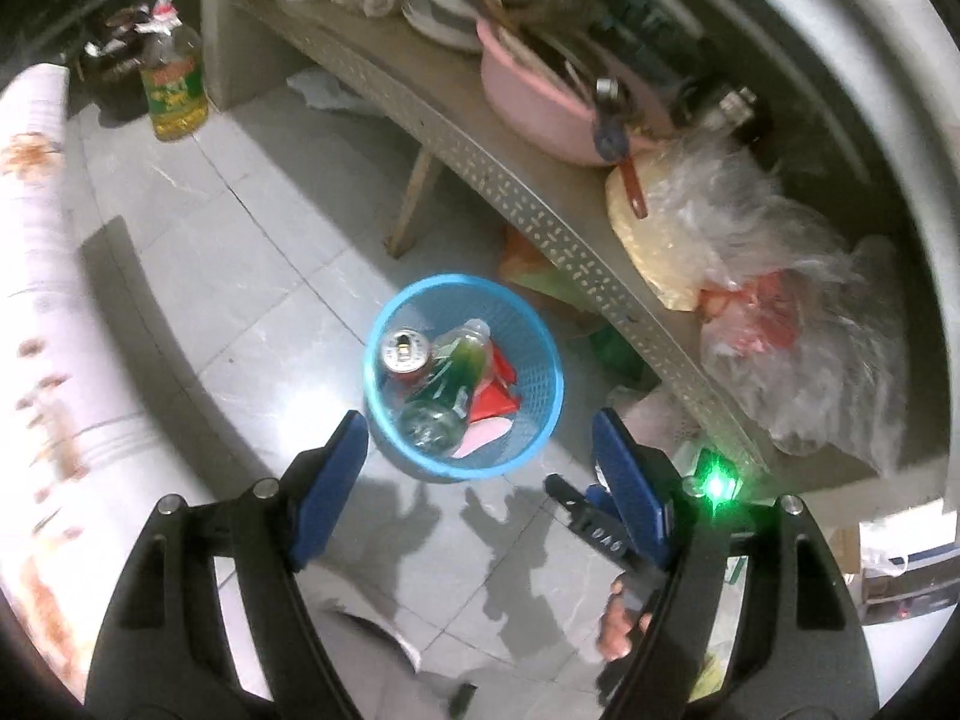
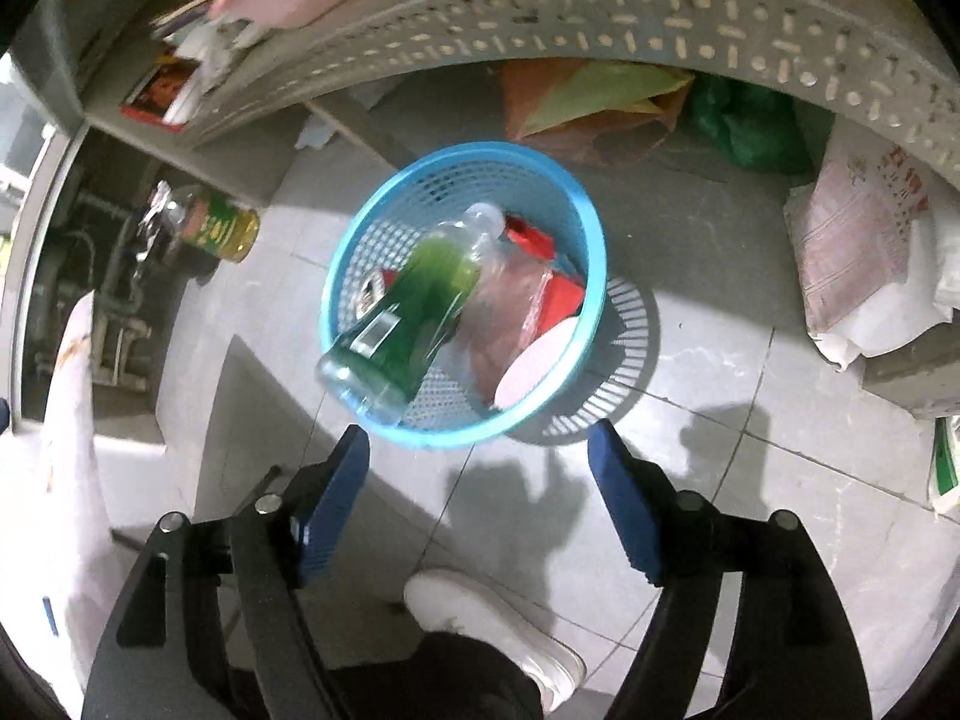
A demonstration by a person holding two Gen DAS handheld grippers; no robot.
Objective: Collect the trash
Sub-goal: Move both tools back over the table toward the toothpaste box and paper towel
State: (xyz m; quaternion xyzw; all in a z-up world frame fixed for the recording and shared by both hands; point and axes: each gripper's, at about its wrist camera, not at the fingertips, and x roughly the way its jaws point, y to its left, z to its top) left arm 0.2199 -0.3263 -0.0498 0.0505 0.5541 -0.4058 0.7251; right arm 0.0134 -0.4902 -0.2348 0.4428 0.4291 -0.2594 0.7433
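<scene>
A blue mesh trash basket [image 1: 543,414] [image 2: 591,252] stands on the tiled floor below both grippers. In it lie a green plastic bottle [image 1: 453,381] [image 2: 414,300], a drink can [image 1: 406,351], red packaging [image 1: 492,399] [image 2: 561,294] and a pink disc [image 2: 543,360]. The bottle's base sticks out over the basket's near rim in the right wrist view. My left gripper [image 1: 477,438] is open and empty above the basket. My right gripper [image 2: 478,450] is open and empty, just short of the basket; it also shows in the left wrist view [image 1: 591,516].
A perforated grey shelf [image 1: 540,210] [image 2: 600,6] holds a pink bowl [image 1: 540,114], dishes and plastic bags [image 1: 780,312]. A yellow-green oil bottle [image 1: 174,96] [image 2: 219,225] stands on the floor. Sacks [image 2: 864,264] and bags lie under the shelf. A white patterned cloth [image 1: 42,300] is at left. My shoe [image 2: 492,618] is below.
</scene>
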